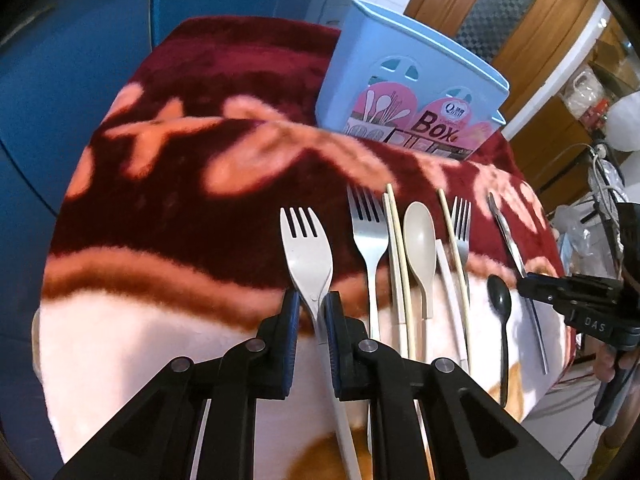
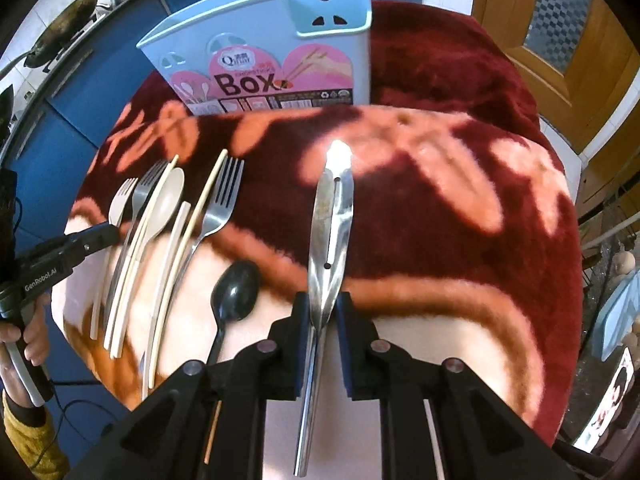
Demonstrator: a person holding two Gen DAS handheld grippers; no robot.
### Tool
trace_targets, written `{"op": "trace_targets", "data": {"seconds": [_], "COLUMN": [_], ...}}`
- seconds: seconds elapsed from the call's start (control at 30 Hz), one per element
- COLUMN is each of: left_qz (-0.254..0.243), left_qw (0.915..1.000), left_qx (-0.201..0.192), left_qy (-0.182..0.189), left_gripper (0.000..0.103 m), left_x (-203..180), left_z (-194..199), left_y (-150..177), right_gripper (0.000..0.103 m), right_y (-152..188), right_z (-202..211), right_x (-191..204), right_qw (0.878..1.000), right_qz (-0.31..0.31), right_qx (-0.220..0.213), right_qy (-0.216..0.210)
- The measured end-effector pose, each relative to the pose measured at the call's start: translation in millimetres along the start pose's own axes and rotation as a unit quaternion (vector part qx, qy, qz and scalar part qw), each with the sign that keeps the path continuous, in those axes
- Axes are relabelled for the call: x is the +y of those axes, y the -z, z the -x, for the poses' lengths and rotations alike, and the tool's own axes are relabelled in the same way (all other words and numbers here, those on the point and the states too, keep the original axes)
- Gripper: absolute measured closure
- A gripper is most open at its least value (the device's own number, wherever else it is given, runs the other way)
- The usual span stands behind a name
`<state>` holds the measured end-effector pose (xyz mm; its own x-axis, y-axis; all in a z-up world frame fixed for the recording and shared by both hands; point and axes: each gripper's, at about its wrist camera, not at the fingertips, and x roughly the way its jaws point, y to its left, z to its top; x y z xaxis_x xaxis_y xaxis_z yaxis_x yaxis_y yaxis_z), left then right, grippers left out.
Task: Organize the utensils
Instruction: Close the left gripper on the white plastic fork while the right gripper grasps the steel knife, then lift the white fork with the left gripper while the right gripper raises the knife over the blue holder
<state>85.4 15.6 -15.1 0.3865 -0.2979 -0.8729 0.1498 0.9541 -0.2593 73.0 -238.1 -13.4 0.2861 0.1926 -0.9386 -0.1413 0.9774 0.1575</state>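
Left gripper (image 1: 311, 308): jaws are clamping the neck of the white plastic fork (image 1: 306, 248), leftmost in the utensil row. Right gripper (image 2: 323, 312): jaws are gripping the steel peeler (image 2: 330, 236) at the row's right end. Both are lying on the red blanket (image 2: 460, 200); the blue utensil box (image 2: 264, 60) is standing behind.

Red floral blanket (image 1: 240, 152), wooden door (image 2: 560, 32), blue cabinets (image 1: 80, 60).
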Motion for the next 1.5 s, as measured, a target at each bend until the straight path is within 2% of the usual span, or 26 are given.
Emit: {"op": "trace_targets", "data": {"seconds": [0.23, 0.4, 0.53, 0.63, 0.77, 0.87, 1.0, 1.13, 1.27, 1.43, 1.5], "left_qz": [-0.025, -0.052, -0.064, -0.068, -0.061, -0.057, -0.062, -0.073, -0.077, -0.076, -0.075], "left_qw": [0.9979, 0.9920, 0.9877, 0.9853, 0.9855, 0.9891, 0.9942, 0.9973, 0.9949, 0.9864, 0.9823], "left_qx": [0.057, 0.109, 0.137, 0.152, 0.155, 0.133, 0.086, 0.009, -0.063, -0.143, -0.168], "left_qy": [-0.019, -0.036, -0.038, -0.037, -0.031, -0.024, -0.017, -0.002, 0.015, 0.029, 0.032], "left_gripper": [0.089, 0.089, 0.089, 0.090, 0.091, 0.095, 0.096, 0.096, 0.096, 0.097, 0.103], "left_x": [-9, -18, -21, -22, -22, -18, -16, -23, -32, -44, -50], "left_z": [-7, -13, -19, -21, -25, -22, -8, 20, 47, 71, 77], "left_y": [-10, -18, -25, -31, -40, -39, -34, -40, -51, -77, -89], "right_gripper": [0.085, 0.080, 0.080, 0.081, 0.085, 0.088, 0.088, 0.088, 0.088, 0.089, 0.090], "right_y": [-17, -32, -42, -48, -52, -47, -33, -21, -23, -38, -45], "right_z": [-9, -19, -25, -27, -26, -19, -6, 13, 37, 71, 80], "right_x": [2, 5, 4, 2, 0, 1, 9, 14, 23, 22, 22], "right_qw": [0.998, 0.994, 0.991, 0.990, 0.992, 0.994, 0.997, 0.999, 0.998, 0.990, 0.986], "right_qz": [0.017, 0.029, 0.036, 0.038, 0.050, 0.054, 0.048, 0.041, 0.037, 0.033, 0.032], "right_qx": [0.058, 0.105, 0.132, 0.138, 0.118, 0.096, 0.060, 0.016, -0.044, -0.137, -0.165], "right_qy": [0.010, 0.008, -0.003, -0.012, -0.010, -0.001, 0.006, -0.001, 0.001, 0.000, 0.000]}}
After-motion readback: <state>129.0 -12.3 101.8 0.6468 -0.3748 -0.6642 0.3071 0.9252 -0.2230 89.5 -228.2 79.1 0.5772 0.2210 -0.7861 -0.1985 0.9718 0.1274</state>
